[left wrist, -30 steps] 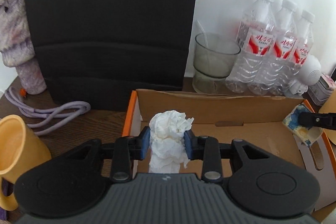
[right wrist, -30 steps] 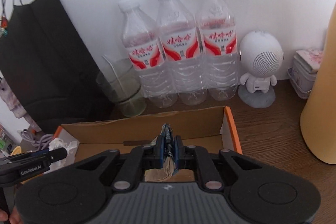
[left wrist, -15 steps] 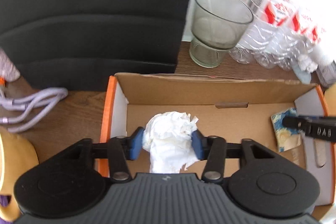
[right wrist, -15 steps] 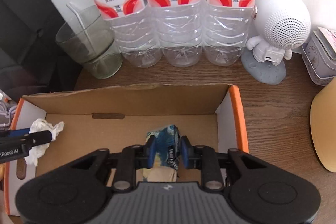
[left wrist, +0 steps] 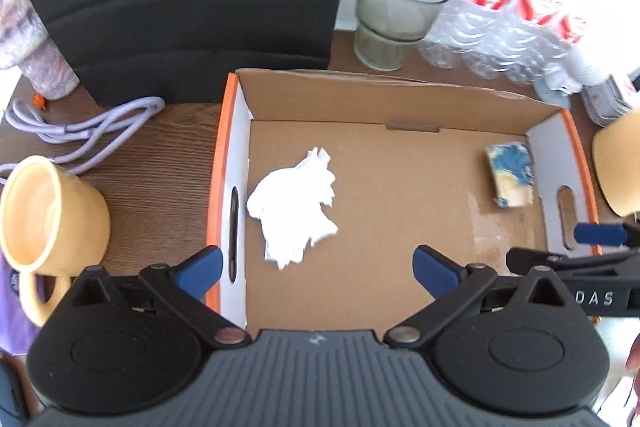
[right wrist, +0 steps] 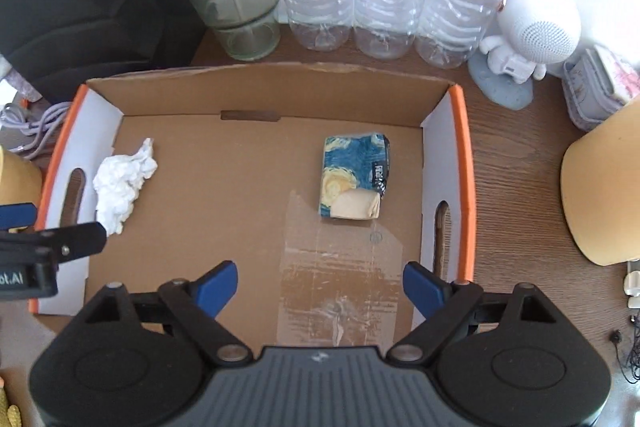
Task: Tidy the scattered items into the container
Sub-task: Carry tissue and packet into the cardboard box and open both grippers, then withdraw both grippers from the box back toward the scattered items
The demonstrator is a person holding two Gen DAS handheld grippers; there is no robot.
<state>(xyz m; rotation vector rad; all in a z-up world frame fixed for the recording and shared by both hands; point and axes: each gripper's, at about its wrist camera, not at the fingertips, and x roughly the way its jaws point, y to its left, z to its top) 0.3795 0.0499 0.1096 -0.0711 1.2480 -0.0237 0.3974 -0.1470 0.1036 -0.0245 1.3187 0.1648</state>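
Fingers (left wrist: 200, 267) of both grippers are opening, empty, above the box (left wrist: 224, 163) floor.

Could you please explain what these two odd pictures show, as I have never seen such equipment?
A person holds a two-finger tool in each hand, each with a wide-angle camera looking along its fingers. One picture is from the left hand-held gripper, the other from the right hand-held gripper. Both sets of jaws are opening and hold nothing. Below, in a cardboard box on a wooden table, lie a crumpled tissue and a blue patterned packet.
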